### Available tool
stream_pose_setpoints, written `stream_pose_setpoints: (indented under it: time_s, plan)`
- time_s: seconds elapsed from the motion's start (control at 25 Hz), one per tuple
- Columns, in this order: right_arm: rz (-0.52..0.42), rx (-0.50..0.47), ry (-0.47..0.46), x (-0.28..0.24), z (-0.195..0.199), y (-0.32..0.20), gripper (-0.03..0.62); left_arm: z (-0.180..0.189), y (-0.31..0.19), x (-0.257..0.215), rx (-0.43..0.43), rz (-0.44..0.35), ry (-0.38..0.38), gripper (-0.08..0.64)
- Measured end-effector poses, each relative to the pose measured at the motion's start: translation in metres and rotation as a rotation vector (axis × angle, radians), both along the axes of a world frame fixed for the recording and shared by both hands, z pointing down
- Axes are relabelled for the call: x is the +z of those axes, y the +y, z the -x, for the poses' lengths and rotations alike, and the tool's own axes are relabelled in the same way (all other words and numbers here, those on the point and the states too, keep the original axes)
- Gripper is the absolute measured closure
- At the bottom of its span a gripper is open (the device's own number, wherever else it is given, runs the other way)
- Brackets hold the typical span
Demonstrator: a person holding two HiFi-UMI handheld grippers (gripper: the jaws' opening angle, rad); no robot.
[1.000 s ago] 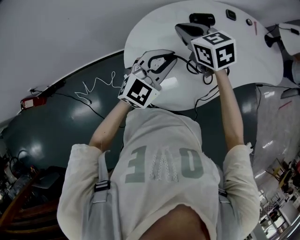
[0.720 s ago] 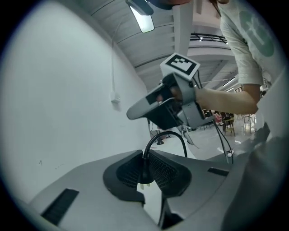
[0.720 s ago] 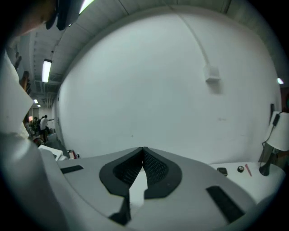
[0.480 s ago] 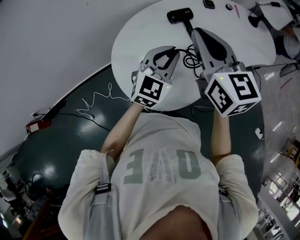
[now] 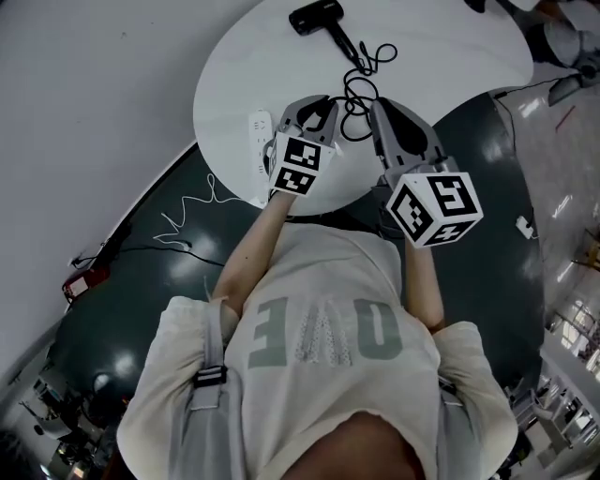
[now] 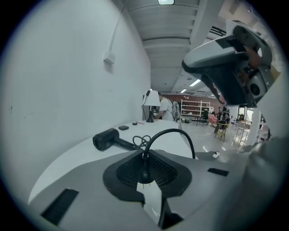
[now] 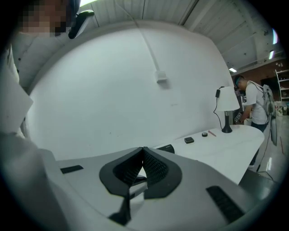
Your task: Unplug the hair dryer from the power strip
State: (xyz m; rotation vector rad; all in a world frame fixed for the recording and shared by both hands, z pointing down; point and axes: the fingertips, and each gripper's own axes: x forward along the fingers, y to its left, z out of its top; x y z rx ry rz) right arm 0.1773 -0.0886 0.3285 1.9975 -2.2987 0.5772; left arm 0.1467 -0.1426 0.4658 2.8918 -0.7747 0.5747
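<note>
The black hair dryer [image 5: 314,16] [image 6: 106,139] lies at the far side of the round white table [image 5: 441,66]. Its cable [image 5: 361,66] coils in front of it and arches into my left gripper [image 5: 323,105] [image 6: 145,173]. That gripper is shut on the black plug [image 6: 144,171], whose prongs show bare below the pads. The white power strip [image 5: 260,139] lies at the table's left edge, just left of that gripper and apart from the plug. Over the table's near edge my right gripper [image 5: 380,105] [image 7: 143,153] is shut with nothing in it.
A table lamp [image 7: 227,106] and a few small dark items [image 7: 189,140] sit at the table's far end. A thin white wire [image 5: 192,202] trails on the dark floor at the left. People and shelves stand far behind in the room.
The right gripper has drawn back from near the hair dryer to the table's near edge. The left gripper has sunk and shifted off the power strip, which now shows beside it.
</note>
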Motion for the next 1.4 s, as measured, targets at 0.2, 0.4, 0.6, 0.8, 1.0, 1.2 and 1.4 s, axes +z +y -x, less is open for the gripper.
stream_pose_setpoints:
  time_s: [0.2,0.4,0.6,0.8,1.0,1.2,1.4]
  plan:
    - [0.024,0.007,-0.017,0.012,-0.005,0.002,0.572,0.001,0.0,0.042,-0.007,0.078,-0.069,0.511]
    - [0.049,0.001,-0.029,0.021,-0.003,0.002,0.572,0.005,-0.004,0.068,-0.052,0.125,-0.079,0.509]
    - [0.06,-0.01,-0.03,0.023,-0.005,0.002,0.572,0.006,-0.006,0.065,-0.08,0.14,-0.073,0.458]
    - [0.062,-0.017,-0.027,0.024,-0.005,0.002,0.572,0.005,-0.006,0.059,-0.091,0.14,-0.048,0.403]
    - [0.045,-0.027,-0.029,0.017,-0.004,-0.001,0.572,0.018,0.003,0.053,-0.1,0.152,-0.056,0.365]
    - [0.031,-0.06,-0.036,0.015,0.002,-0.009,0.572,0.039,0.014,0.058,-0.115,0.192,-0.081,0.284]
    - [0.025,-0.105,-0.043,0.013,0.017,-0.013,0.572,0.058,0.02,0.047,-0.148,0.208,-0.055,0.279]
